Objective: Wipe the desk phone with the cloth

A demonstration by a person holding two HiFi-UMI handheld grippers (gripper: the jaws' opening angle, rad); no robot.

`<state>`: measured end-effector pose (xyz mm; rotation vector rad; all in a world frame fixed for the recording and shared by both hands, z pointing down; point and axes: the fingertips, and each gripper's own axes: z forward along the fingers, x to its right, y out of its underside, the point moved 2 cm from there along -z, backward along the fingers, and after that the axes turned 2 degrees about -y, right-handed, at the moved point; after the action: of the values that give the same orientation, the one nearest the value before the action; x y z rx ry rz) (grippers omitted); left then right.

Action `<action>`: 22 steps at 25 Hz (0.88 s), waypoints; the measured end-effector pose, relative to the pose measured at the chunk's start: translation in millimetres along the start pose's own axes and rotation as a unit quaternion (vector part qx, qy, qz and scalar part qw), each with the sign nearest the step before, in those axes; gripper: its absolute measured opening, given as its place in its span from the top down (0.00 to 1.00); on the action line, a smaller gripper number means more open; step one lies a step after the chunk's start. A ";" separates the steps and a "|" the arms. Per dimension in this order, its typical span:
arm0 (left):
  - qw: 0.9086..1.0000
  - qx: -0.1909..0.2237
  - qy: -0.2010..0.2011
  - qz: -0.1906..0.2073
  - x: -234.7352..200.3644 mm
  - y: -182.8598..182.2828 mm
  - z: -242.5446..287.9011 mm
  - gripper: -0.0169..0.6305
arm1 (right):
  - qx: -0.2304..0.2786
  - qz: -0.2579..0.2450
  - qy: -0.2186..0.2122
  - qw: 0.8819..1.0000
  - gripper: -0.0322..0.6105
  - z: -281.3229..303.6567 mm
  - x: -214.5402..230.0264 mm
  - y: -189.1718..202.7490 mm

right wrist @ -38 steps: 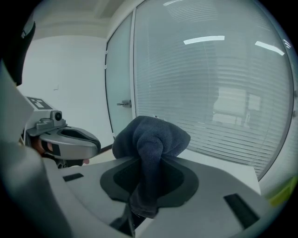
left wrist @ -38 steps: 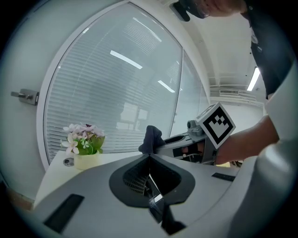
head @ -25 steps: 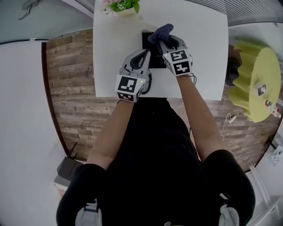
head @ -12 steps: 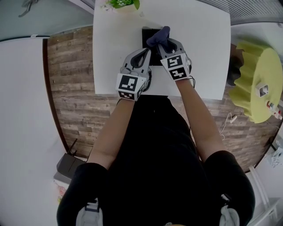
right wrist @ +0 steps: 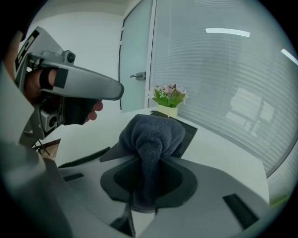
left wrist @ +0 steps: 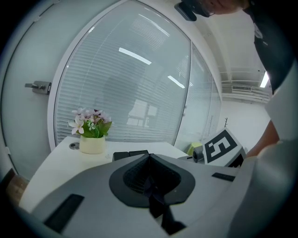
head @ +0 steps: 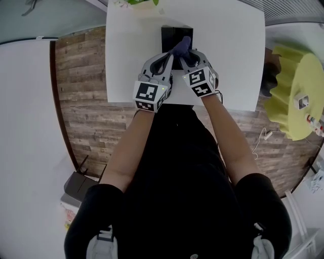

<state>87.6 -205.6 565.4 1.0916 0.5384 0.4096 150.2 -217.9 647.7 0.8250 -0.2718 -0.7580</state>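
A black desk phone (head: 172,34) lies on the white desk (head: 131,60). My right gripper (head: 186,54) is shut on a bunched dark blue cloth (head: 181,46), which rests on the phone's near half. In the right gripper view the cloth (right wrist: 151,137) bulges out past the jaws and hides most of the phone (right wrist: 186,132). My left gripper (head: 164,61) sits close beside it at the phone's near left edge. Its jaws meet with nothing seen between them in the left gripper view (left wrist: 149,158), where the phone (left wrist: 130,155) shows just beyond the tips.
A small pot of flowers (head: 135,3) stands at the desk's far left, also in the left gripper view as the pot (left wrist: 92,144). A black coiled cord (right wrist: 86,158) lies on the desk left of the phone. A yellow-green round table (head: 296,96) stands at the right, over wood flooring.
The right gripper has drawn the cloth back across the phone, from its far end toward its near half. The left gripper has stayed by the phone's near left edge.
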 end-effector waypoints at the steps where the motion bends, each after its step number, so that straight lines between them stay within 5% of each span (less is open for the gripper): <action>1: 1.000 -0.001 0.000 0.000 1.3 0.8 -0.8 0.96 | -0.002 0.001 -0.002 1.000 0.80 -1.2 -2.9 3.7; 22: 1.000 -0.019 -0.023 0.007 12.2 18.0 -16.6 0.96 | -0.046 0.008 -0.048 0.998 0.80 -14.5 -45.6 50.9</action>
<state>86.6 -179.5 573.4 1.0660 0.4806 0.4047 150.5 -155.5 679.0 0.7005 -0.3260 -0.7913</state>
